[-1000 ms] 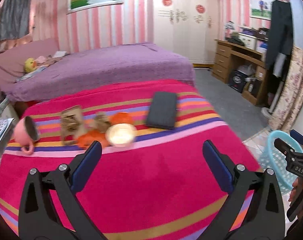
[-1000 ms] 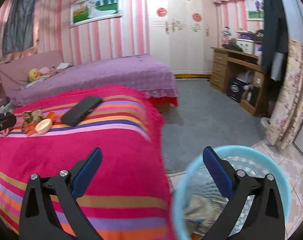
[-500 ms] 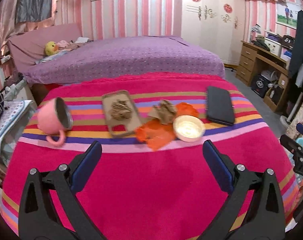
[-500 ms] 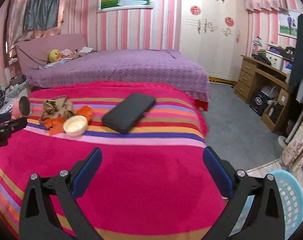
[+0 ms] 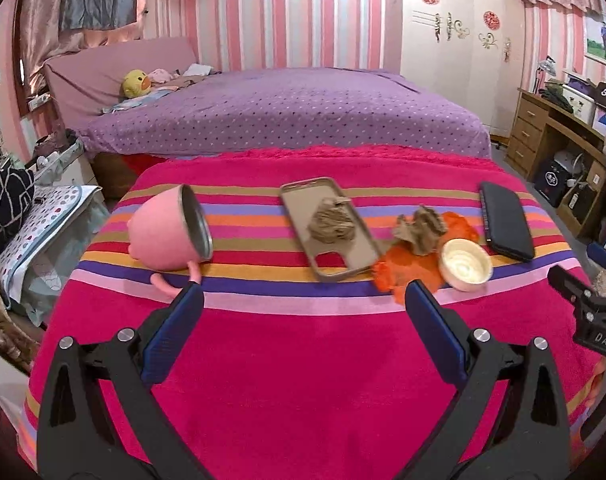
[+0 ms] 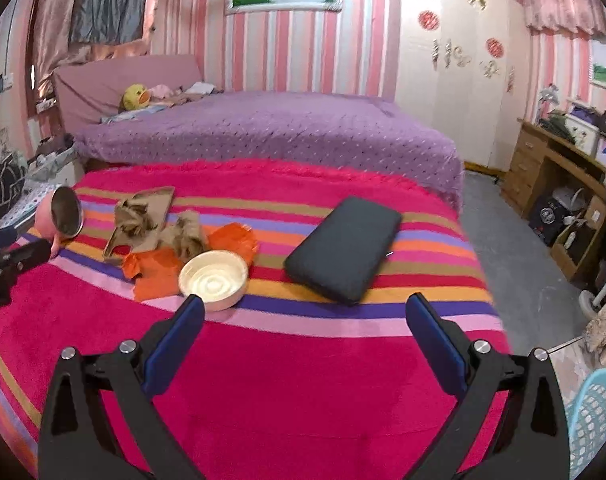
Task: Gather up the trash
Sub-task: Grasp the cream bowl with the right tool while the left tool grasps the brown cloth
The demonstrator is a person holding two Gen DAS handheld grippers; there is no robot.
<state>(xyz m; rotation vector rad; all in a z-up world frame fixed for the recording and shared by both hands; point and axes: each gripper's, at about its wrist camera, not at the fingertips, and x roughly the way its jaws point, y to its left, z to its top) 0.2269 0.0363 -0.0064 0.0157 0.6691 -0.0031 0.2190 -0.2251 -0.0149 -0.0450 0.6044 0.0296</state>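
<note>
On the striped red blanket (image 5: pixel 303 360) lie crumpled brown paper wads: one (image 5: pixel 333 224) on a tan phone case (image 5: pixel 327 228), another (image 5: pixel 421 230) on an orange wrapper (image 5: pixel 407 268). The same wads (image 6: pixel 133 216) (image 6: pixel 187 238) and wrapper (image 6: pixel 159 270) show in the right wrist view. My left gripper (image 5: pixel 301 304) is open and empty, short of the trash. My right gripper (image 6: pixel 303 316) is open and empty, short of a cream bowl (image 6: pixel 214 276). A light blue trash basket (image 6: pixel 595 416) stands on the floor at the lower right.
A pink mug (image 5: pixel 169 234) lies on its side at the left. The cream bowl (image 5: pixel 466 265) and a black phone (image 5: pixel 505 226) lie right of the trash. A purple bed (image 5: pixel 287 108) is behind; a wooden desk (image 6: pixel 559 168) stands at the right.
Both grippers have swung left from the basket toward the bed and come closer to the items. The basket has slid to the right wrist view's lower right edge. Both stay open.
</note>
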